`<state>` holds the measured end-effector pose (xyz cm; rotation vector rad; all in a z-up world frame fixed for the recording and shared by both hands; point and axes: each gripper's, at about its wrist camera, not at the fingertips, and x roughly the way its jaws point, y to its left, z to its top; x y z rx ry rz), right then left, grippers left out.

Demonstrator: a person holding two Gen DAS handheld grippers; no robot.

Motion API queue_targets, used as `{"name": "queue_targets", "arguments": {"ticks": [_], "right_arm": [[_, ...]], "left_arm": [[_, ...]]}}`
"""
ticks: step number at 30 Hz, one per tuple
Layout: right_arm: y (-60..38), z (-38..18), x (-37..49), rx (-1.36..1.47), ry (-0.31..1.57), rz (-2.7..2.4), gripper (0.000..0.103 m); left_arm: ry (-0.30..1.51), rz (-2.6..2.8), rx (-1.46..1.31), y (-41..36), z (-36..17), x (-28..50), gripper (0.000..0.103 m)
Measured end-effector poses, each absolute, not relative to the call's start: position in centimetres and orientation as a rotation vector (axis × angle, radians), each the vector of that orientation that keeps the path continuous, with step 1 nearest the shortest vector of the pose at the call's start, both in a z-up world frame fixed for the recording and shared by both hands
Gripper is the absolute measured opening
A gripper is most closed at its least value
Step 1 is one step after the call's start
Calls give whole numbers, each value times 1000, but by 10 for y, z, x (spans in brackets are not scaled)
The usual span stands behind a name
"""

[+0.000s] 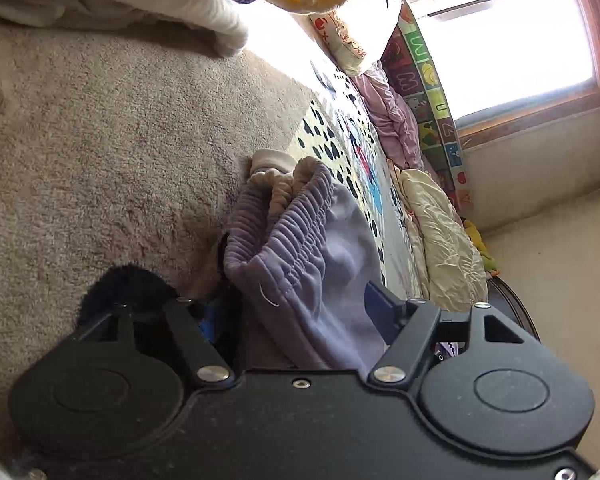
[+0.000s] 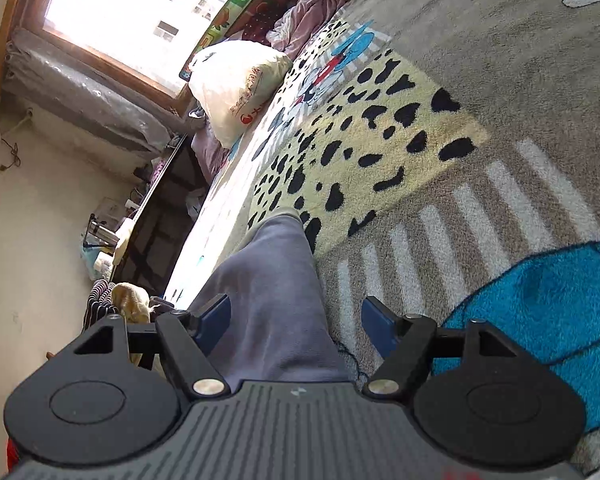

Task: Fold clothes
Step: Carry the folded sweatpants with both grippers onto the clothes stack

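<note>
From the left wrist camera, a pair of lavender sweatpants (image 1: 300, 248) lay bunched on a patterned fleece blanket (image 1: 100, 140), its gathered elastic waistband rumpled and turned up, cream lining showing at the top. The left gripper (image 1: 300, 312) stood spread, the cloth lying between its blue pads (image 1: 380, 304) without being pinched; its left finger was largely hidden behind fabric. From the right wrist camera, a smooth lavender leg of the sweatpants (image 2: 272, 292) ran forward across the spotted, striped blanket (image 2: 440, 220). The right gripper (image 2: 296, 320) was likewise released, its fingers (image 2: 216, 316) flanking the cloth.
</note>
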<state>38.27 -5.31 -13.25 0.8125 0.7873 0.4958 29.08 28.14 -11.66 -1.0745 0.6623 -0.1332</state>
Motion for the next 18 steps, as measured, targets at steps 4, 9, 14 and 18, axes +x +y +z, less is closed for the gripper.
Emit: {"name": "queue_targets", "arguments": {"ticks": [4, 9, 14, 18], "right_arm": [[-37, -138, 368, 789, 759, 523, 72], [-13, -139, 368, 813, 757, 561, 26], [0, -97, 370, 828, 639, 670, 24], [24, -46, 378, 839, 520, 859, 24]], "left_arm": [[670, -132, -998, 268, -117, 294, 70], [619, -174, -1043, 263, -123, 298, 19], [439, -240, -1000, 278, -77, 288, 17], [217, -253, -995, 313, -28, 280, 17]]}}
